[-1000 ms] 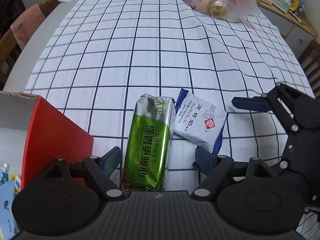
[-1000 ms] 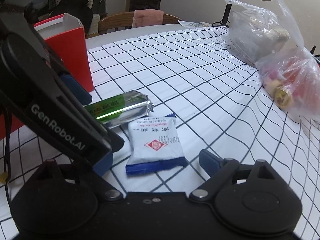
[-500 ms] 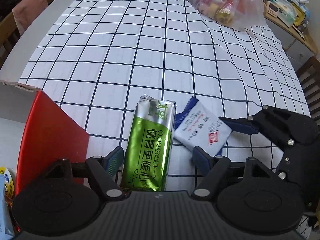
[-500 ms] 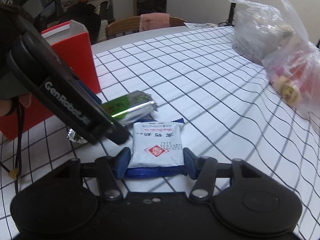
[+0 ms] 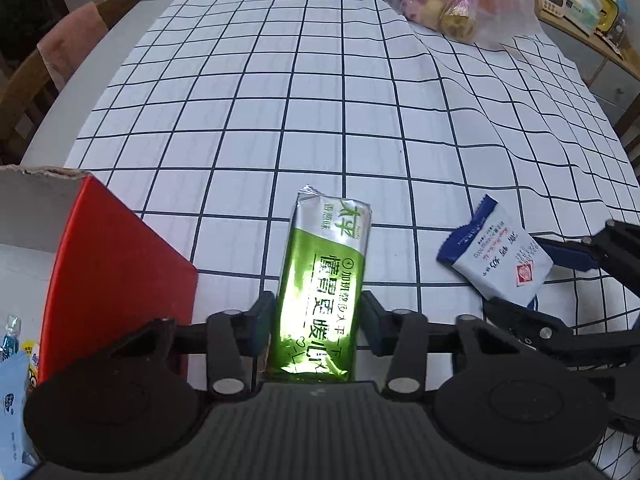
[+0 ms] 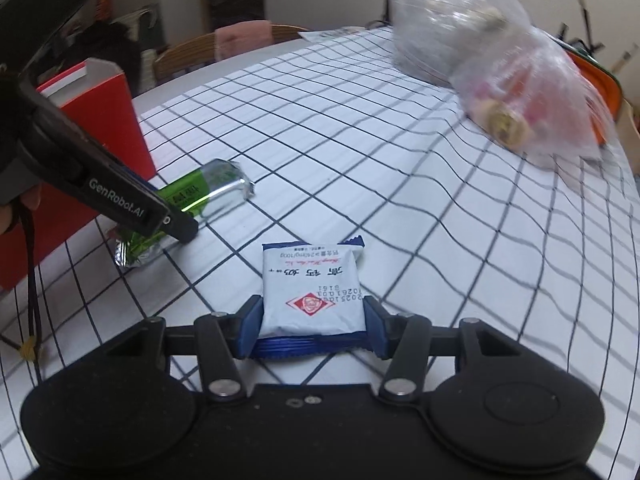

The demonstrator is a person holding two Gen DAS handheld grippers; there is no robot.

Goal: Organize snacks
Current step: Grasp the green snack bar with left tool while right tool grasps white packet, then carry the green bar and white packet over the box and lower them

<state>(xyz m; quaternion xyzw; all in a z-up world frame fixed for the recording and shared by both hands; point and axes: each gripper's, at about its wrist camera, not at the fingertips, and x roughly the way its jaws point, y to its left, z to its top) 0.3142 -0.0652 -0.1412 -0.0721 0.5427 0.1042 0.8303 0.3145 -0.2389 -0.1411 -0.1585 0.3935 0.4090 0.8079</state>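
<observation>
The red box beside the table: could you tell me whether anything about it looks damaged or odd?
Yes: the red box's top edge is ragged, torn cardboard rather than a clean cut. Otherwise it stands upright, with wrapped snacks visible inside.

a home dining room – checked tablecloth (image 5: 320, 120), wooden chairs (image 6: 188, 52), bagged groceries (image 5: 456, 4), cluttered sideboard (image 5: 580, 4).
</observation>
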